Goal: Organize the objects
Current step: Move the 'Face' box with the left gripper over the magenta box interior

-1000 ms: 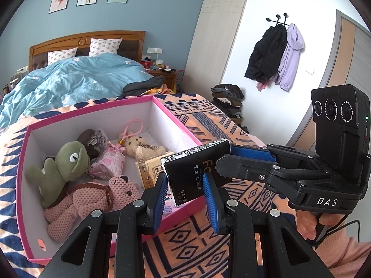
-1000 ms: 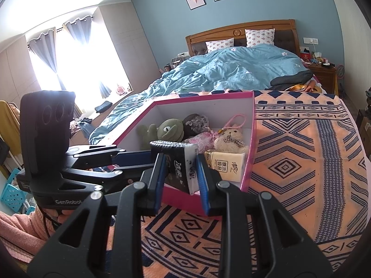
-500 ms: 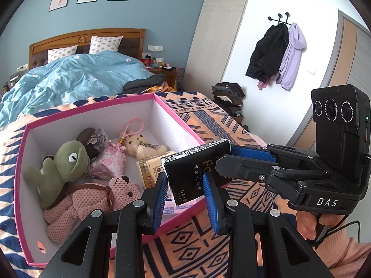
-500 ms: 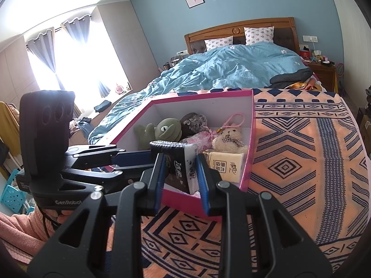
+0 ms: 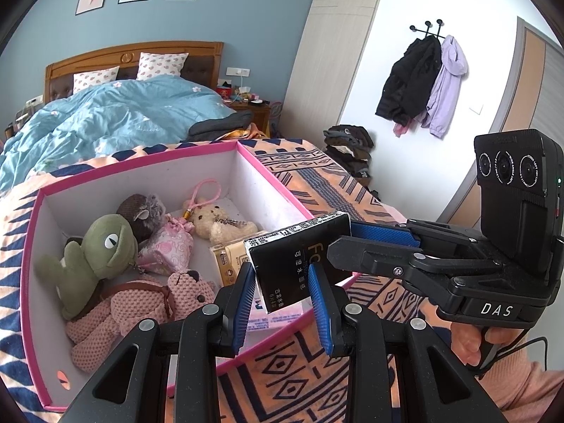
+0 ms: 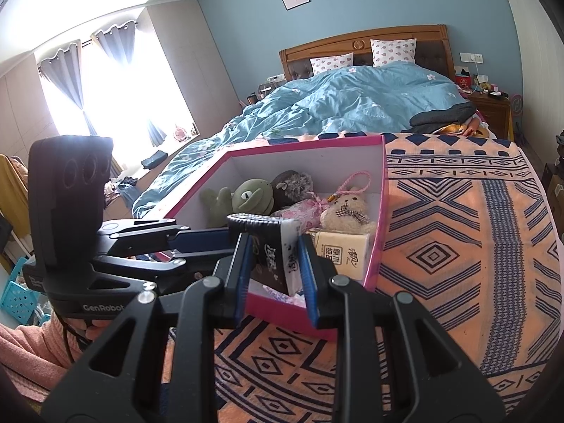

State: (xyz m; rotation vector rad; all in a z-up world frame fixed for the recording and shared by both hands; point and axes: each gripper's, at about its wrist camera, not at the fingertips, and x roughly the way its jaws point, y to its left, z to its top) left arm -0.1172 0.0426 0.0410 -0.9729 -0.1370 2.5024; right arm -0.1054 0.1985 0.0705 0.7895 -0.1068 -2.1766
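Both claws grip one black tissue pack (image 5: 298, 268) over the near corner of the pink-rimmed box (image 5: 271, 176). My left claw (image 5: 282, 294) has its blue pads pressed on the pack's lower end, and my right claw (image 6: 275, 264) clamps the same pack across its narrow sides, coming in from the left claw's right. The pack hangs above the box's near rim, tilted, touching nothing below that I can make out.

I judge it light and soft: a film-wrapped block that gives under the pads, with a slick wrapper that could slide. The best hold is across the flat faces near the middle, not at the crimped ends.

Just beyond the claws, inside the box, lies a yellow tissue pack (image 5: 232, 259), with a pale flat packet (image 5: 282, 319) directly under the held pack. Left of the claws sit a pink knitted bear (image 5: 141, 310) and a green frog plush (image 5: 95, 257). Farther in are a pink floral pouch (image 5: 169, 250), a brown hedgehog plush (image 5: 144, 211) and a cream teddy keychain (image 5: 218, 222).

The box rests on a patterned orange blanket (image 6: 458, 246) at the foot of the bed, with a blue duvet (image 5: 105, 123) beyond.
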